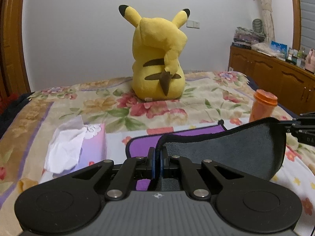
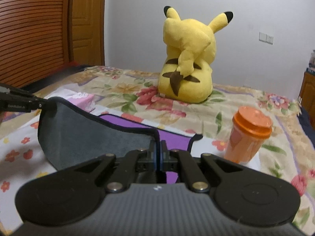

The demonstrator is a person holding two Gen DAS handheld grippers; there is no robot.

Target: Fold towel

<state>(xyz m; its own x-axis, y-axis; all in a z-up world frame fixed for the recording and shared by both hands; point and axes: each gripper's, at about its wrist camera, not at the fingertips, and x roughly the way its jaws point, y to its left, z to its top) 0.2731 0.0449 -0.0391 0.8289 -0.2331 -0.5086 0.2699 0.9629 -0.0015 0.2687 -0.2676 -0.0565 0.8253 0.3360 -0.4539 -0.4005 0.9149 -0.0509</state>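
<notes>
Floral bedding covers the bed (image 1: 206,90), and a white wall stands behind it with wooden cabinets off to one side. On the bed lies the towel (image 1: 232,147), grey on one face and purple on the other, edged in dark piping. Its near edge is lifted off the bed, so the grey face hangs between the two tools while the purple part (image 2: 173,137) lies flat beyond.

Left hand-held gripper (image 1: 157,157) is clamped on one near corner of the towel, the piped edge pinched between its blue pads. Right hand-held gripper (image 2: 158,153) is likewise closed on the other near corner. Each tool shows at the edge of the other's view, at the far end of the raised hem.

Judging by the sag between the grips, the towel is light, soft and limp. It will drape and not hold a crease by itself. The piped corners look like the firmest places to hold, and both are taken.

A yellow plush (image 1: 157,59) sits well beyond the towel. An orange cup (image 2: 248,135) stands near its right side, and a tissue pack (image 1: 78,145) lies just beside its left. A careless sweep forward could likely tip the cup.
</notes>
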